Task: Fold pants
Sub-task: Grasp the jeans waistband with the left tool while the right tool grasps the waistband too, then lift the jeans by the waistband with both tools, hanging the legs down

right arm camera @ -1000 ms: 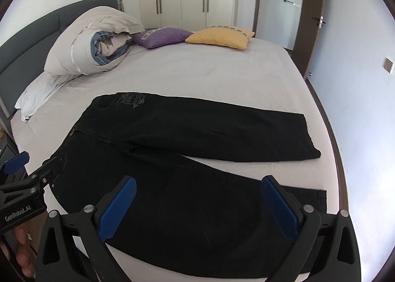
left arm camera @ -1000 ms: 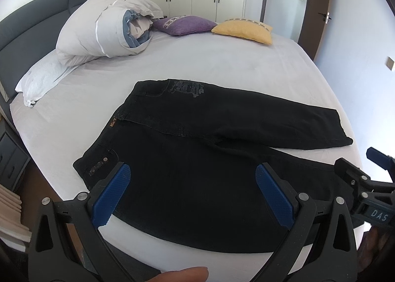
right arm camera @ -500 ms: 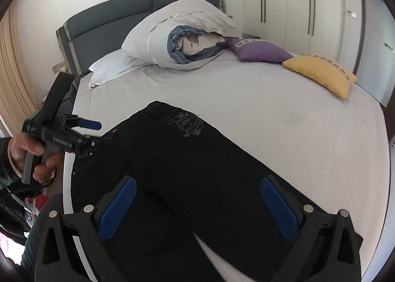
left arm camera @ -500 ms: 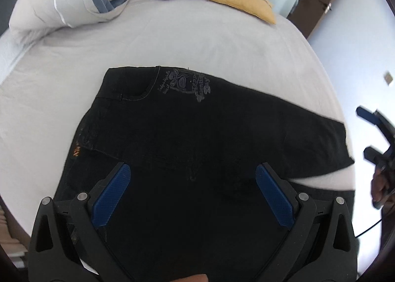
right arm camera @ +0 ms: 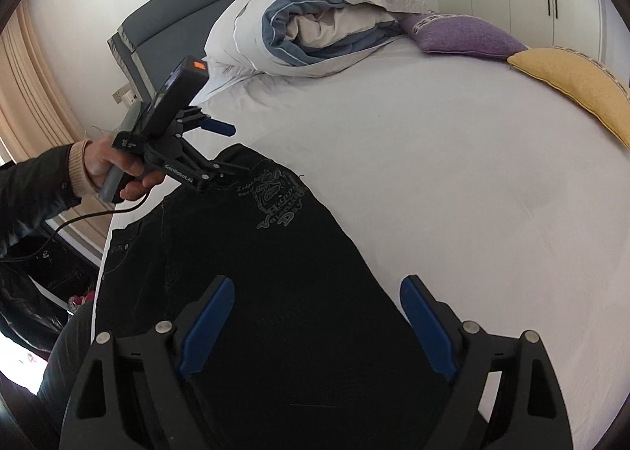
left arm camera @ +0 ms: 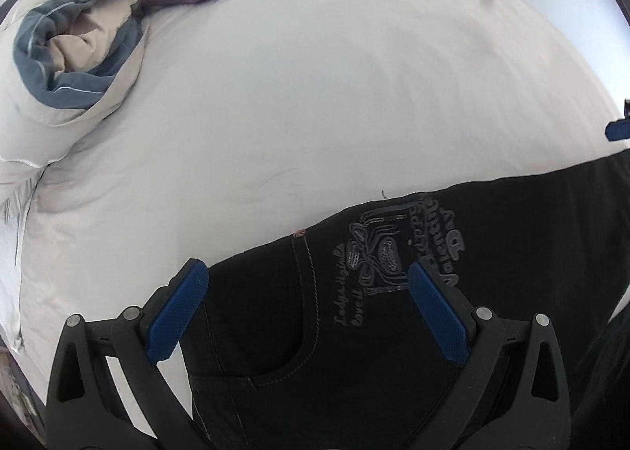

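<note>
Pants (left arm camera: 393, 331): black, flat on the bed (left arm camera: 315, 95), far waist corner under my left tool, far leg edge under my right.
Left gripper (left arm camera: 307, 308): fingers apart over the waist corner, nothing pinched; I judge I'm lining up a grab there to lift that side over.
Embroidery (left arm camera: 393, 253): just ahead between my left fingers.
Right gripper (right arm camera: 315, 328): fingers apart over the leg's far edge, empty.
Quilt (right arm camera: 315, 16): bundled well away by the headboard.
</note>
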{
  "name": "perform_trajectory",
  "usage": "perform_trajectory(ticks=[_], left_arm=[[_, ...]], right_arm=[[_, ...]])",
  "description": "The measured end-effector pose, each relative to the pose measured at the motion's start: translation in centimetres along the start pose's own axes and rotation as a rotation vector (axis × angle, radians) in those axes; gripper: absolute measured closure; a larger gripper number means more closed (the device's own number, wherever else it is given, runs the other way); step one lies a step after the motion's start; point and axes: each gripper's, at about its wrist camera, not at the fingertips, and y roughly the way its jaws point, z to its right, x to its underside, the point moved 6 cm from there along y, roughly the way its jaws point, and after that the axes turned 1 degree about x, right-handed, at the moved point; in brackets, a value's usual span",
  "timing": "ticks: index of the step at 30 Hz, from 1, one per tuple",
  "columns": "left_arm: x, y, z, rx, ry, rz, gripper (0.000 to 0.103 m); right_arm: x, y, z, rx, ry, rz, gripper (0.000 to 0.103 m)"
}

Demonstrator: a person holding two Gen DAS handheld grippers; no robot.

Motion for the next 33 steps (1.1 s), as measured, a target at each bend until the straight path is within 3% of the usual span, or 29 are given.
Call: perform_trajectory(ticks=[4, 8, 12, 16, 18, 20, 21, 23, 25, 33], left_arm=[[-1.6, 3.5, -1.0, -0.085, 0.162, -0.016, 0.000], [-2.2, 6.2, -2.2, -0.077, 0.257, -0.042, 0.001], [-2.9, 8.2, -2.8, -0.009, 0.287, -0.077, 0.005], [-3.2, 9.8, -3.5, 0.075, 0.258, -0.134, 0.023], [-3.4, 10.1, -3.6, 0.128, 0.238, -0.152, 0.041], [-3.6, 10.0, -3.1, 0.157, 0.253, -0.154, 0.070], [-3.6, 10.1, -2.9, 0.141, 0.267, -0.154, 0.072], [-3.7, 9.9, -2.7, 0.127, 0.288, -0.149, 0.088], [-3.8, 9.5, -2.9, 0.115, 0.300, -0.121, 0.094], [-4.7, 5.7, -4.4, 0.043, 0.322, 0.044, 0.095]], right_arm=[[0.5, 1.8, 1.0, -0.016, -0.037, -0.056, 0.018], [1.3, 3.2, 2.3, -0.038, -0.021, -0.083, 0.019], [1.8, 4.0, 3.1, -0.052, 0.004, -0.098, 0.023], [2.1, 4.5, 3.1, -0.060, 0.004, -0.115, 0.024], [2.0, 4.8, 2.8, -0.054, -0.003, -0.123, 0.027], [1.7, 4.7, 2.5, -0.051, -0.008, -0.120, 0.029], [1.6, 4.5, 2.4, -0.049, -0.011, -0.114, 0.030], [1.3, 4.3, 2.0, -0.041, -0.018, -0.106, 0.031], [1.1, 4.3, 1.7, -0.040, -0.026, -0.102, 0.034], [-1.1, 5.2, 0.0, -0.044, -0.069, -0.090, 0.041]])
